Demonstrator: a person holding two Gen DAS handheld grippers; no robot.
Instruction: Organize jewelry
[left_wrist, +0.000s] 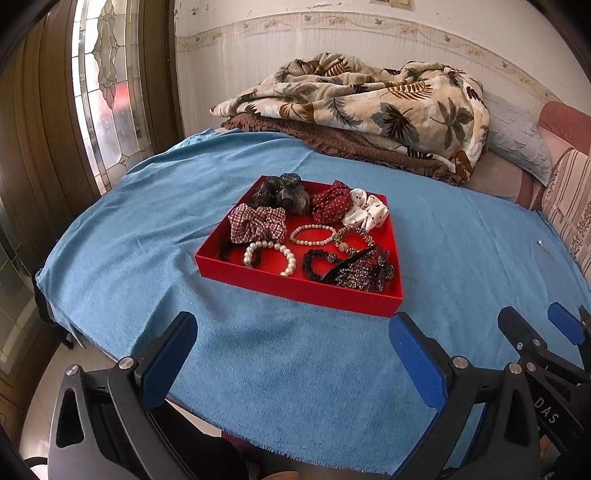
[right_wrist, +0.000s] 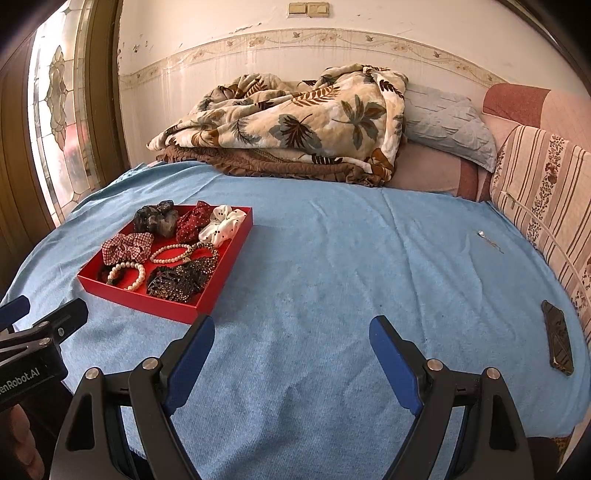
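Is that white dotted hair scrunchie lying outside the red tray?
No, the white dotted scrunchie sits inside the red tray, in its far right corner beside the dark red dotted one.

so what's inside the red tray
The red tray holds four scrunchies, two pearl bracelets, a beaded bracelet and dark sparkly hair clips. A black band is partly hidden under the scrunchie and pearls.

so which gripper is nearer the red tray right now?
Left. The left gripper hangs open just short of the red tray, facing it. The right gripper, also open, sits off to the tray's right over the bare blue cloth.
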